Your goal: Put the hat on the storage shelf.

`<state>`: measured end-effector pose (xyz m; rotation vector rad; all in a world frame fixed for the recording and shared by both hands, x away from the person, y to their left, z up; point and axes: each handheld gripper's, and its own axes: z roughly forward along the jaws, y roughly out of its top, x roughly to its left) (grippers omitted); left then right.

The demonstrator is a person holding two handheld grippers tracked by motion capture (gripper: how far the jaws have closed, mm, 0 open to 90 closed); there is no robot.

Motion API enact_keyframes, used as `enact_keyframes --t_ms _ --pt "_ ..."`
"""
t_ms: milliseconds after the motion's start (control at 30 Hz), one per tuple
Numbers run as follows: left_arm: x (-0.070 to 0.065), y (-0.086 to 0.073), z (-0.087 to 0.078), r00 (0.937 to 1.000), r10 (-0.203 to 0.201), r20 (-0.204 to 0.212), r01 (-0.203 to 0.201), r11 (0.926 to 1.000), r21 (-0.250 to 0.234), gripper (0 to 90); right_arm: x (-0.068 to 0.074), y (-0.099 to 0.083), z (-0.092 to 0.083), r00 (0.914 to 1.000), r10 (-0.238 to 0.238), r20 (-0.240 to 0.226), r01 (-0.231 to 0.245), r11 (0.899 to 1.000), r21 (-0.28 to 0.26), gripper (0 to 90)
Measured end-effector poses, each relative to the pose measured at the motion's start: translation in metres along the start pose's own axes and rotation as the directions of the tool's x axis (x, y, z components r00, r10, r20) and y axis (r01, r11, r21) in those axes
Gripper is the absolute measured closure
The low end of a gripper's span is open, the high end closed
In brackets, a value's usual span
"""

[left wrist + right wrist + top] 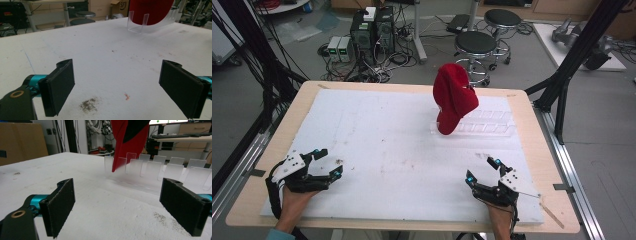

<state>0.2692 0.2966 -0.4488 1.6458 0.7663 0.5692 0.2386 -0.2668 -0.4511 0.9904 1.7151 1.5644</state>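
Red fabric makes the baseball cap (454, 97), which stands upright on its edge in the clear acrylic rack (482, 127), at the rack's left end. In the right gripper view the cap's (130, 137) inside looks dark, and the rack (160, 170) shows a row of frosted dividers. In the left gripper view the cap's (151, 11) lower part sits between two clear dividers of the rack (140, 25).

Well apart from the rack, on its near left side, the left hand-held gripper (324, 162) rests low over the white sheet (387, 145) that covers the desk (272, 150). Its jaws stand wide apart with nothing between them. On the near right side of the rack, also well apart from it, the right hand-held gripper (479, 167) is likewise spread wide and grips nothing. Near the left hand-held gripper (117, 82), a small grey smudge (88, 105) and a small red mark (127, 96) lie on the sheet.
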Motion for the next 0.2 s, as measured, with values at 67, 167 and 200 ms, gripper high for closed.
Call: enact_keyframes --t_ms 67,167,200 --pt "-0.0007 -0.0001 -0.0001 1.0000 0.004 0.001 -0.004 1.0000 -0.001 13.4 -0.0006 0.0001 0.0005 1.0000 0.002 0.002 -0.002 1.000 0.003 11.9" --pt "-0.0012 -0.0002 -0.0003 0.9999 0.013 0.003 -0.013 0.9999 -0.002 13.3 -0.0006 0.0004 0.0021 0.9999 0.011 0.012 -0.012 1.000 0.023 11.8" --pt "-0.0013 -0.0003 -0.0006 0.9999 0.015 0.000 -0.015 0.9999 -0.005 13.2 -0.0003 0.0004 0.0025 0.9998 0.010 0.019 -0.011 1.000 0.024 11.9"
